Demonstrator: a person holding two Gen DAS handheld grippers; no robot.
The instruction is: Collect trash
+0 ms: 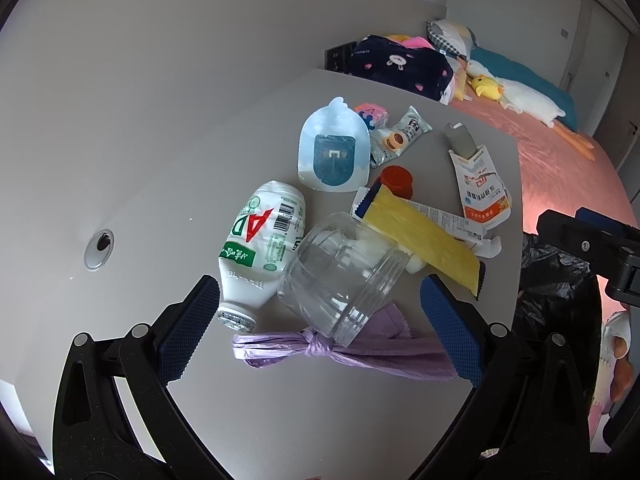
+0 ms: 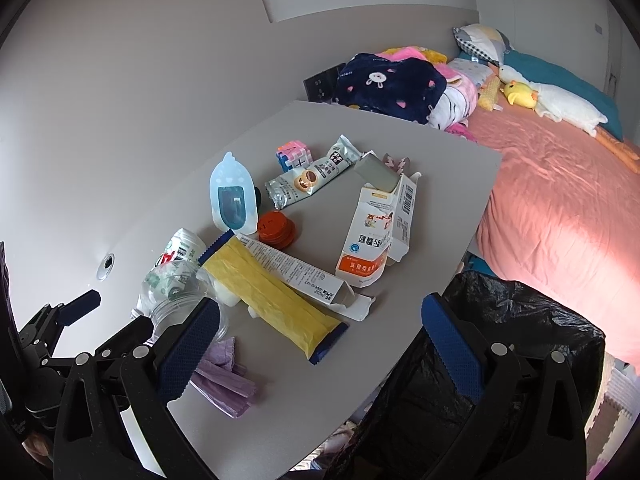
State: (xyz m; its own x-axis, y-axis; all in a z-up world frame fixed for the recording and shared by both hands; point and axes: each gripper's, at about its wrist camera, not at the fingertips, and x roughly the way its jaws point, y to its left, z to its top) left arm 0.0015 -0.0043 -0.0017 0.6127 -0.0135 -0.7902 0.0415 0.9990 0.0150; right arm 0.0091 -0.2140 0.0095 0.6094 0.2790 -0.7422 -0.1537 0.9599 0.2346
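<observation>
Jaws of each hand-held gripper wide apart, empty, above table.

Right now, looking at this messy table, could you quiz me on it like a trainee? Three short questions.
1. True or false: the left gripper is clamped on the clear plastic jar.
2. What lies under the jar's open mouth? A) knotted purple bag B) red cap C) puzzle cube
3. Fill in: the black trash bag hangs off the table edge, on the ___ gripper's side.

Key: 1 false, its jaws stand open around the jar; 2 A; 3 right.
</observation>
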